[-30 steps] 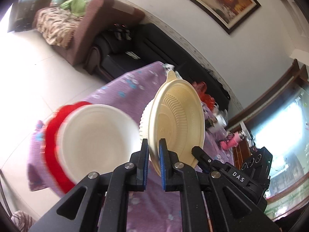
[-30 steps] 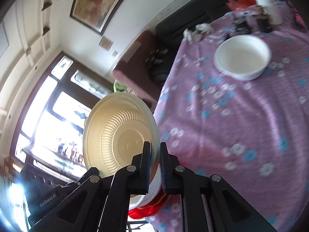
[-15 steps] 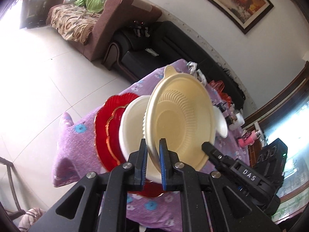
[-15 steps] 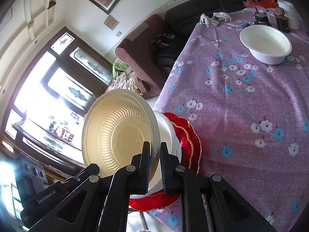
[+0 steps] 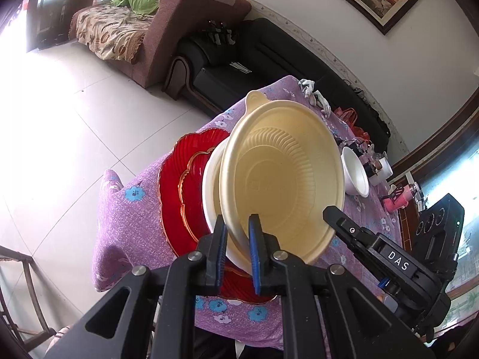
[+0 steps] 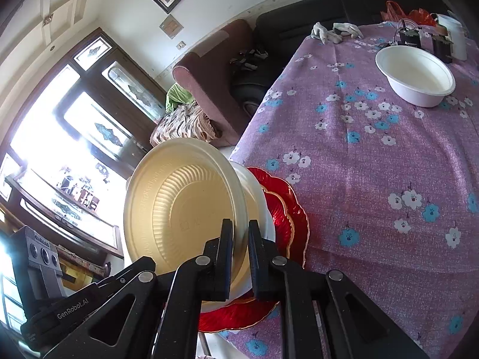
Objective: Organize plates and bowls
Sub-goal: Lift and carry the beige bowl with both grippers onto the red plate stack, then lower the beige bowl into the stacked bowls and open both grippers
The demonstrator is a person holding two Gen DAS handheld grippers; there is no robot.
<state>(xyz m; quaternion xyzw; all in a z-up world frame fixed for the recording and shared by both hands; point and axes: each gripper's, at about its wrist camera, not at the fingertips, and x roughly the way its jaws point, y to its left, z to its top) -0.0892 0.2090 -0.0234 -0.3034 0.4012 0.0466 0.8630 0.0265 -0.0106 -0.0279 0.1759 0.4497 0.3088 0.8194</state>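
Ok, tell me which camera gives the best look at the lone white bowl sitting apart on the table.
The right wrist view. There the white bowl sits whole and unobstructed on the purple tablecloth, its inside open to the camera. In the left wrist view the same bowl is small, seen edge-on, and partly hidden behind the yellow bowl.

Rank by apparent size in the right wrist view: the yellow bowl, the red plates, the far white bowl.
1. yellow bowl, though it is nearest the camera, so this is unsure.
2. red plates, partly hidden, so unsure too.
3. far white bowl, farthest away.
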